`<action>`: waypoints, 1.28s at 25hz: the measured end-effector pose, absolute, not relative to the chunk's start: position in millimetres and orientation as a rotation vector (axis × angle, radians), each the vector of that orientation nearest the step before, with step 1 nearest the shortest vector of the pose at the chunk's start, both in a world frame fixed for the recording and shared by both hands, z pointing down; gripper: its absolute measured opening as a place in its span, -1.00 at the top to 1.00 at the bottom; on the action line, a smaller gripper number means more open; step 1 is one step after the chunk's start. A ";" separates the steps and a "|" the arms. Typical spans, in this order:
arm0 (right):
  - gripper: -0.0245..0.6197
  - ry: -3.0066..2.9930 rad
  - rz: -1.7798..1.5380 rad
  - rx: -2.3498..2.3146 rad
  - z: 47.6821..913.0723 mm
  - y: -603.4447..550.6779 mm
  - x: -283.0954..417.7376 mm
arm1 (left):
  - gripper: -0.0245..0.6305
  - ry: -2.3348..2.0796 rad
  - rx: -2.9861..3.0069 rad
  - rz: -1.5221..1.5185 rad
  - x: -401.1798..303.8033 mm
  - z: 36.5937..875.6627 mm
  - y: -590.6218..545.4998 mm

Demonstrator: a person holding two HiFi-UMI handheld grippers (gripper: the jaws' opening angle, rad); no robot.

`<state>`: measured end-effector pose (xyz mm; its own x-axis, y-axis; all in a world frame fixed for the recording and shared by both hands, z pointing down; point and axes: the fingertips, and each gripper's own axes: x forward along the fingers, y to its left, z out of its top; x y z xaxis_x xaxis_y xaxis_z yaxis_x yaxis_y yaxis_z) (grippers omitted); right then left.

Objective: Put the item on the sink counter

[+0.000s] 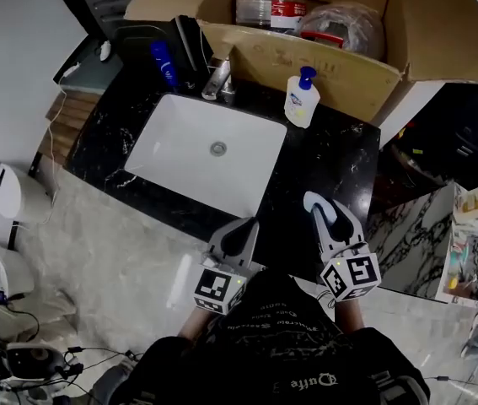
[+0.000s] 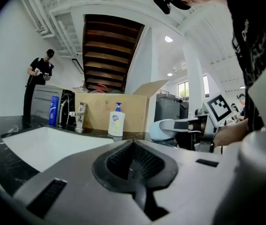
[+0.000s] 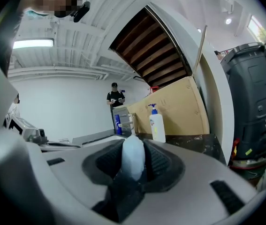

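Observation:
The black marble sink counter (image 1: 333, 160) holds a white basin (image 1: 179, 146). My right gripper (image 1: 320, 205) hovers over the counter's near right edge, shut on a small pale blue item (image 1: 326, 213). In the right gripper view the pale blue item (image 3: 133, 154) stands upright between the dark pads of the right gripper (image 3: 133, 172). My left gripper (image 1: 240, 233) is at the counter's front edge below the basin, shut with nothing in it. Seen from the left gripper view, the left gripper (image 2: 133, 162) has its pads together, and the right gripper (image 2: 172, 128) is off to its right.
A soap pump bottle (image 1: 302, 99) stands right of the faucet (image 1: 217, 79), and a blue bottle (image 1: 163, 63) to the faucet's left. An open cardboard box (image 1: 340, 72) lines the back. A person (image 3: 115, 97) stands far behind. A cluttered shelf (image 1: 470, 251) is at right.

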<state>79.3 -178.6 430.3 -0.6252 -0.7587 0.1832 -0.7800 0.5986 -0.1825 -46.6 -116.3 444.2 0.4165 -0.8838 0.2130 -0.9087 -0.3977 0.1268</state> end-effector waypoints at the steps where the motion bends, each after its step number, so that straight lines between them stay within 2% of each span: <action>1: 0.55 -2.733 0.381 1.316 430.6 -185.4 81.6 | 0.90 -1.573 2.452 0.164 -42.2 444.5 -122.0; 25: 0.55 -2.660 0.513 1.410 417.9 -309.9 101.3 | 0.90 -1.521 2.475 0.116 -47.8 431.0 -198.1; 32: 0.56 -2.589 0.608 1.479 438.1 -360.4 116.6 | 0.91 -1.485 2.498 0.137 -43.8 432.3 -207.7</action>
